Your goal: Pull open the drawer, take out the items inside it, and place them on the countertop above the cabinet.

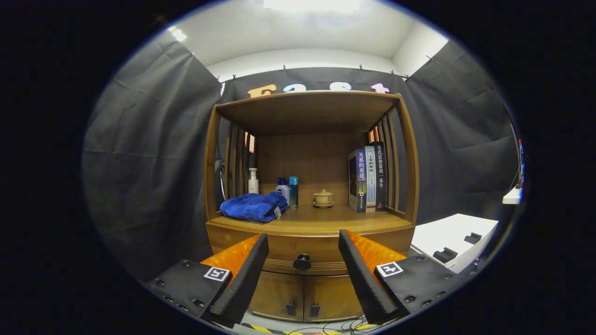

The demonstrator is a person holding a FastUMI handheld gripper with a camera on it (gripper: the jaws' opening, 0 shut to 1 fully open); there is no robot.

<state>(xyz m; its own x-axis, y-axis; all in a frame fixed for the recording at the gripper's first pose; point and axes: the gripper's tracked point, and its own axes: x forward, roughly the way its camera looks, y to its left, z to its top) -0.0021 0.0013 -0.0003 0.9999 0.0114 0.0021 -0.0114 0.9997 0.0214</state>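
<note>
Gripper view is showing the gripper [303, 244] spread wide and holding nothing; the drawer [305, 249] knob [302, 262] is sitting straight ahead, centred between the fingers, farther away.

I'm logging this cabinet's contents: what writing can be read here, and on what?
"关系的重建": spine of the left book.
"现代法律常识一本全": spine of the right book.
Middle book: spine too blurred to read.
Bottles: labels too small to read.
Open gripper, drawer knob ahead between its fingers: square markers, no words.
</note>
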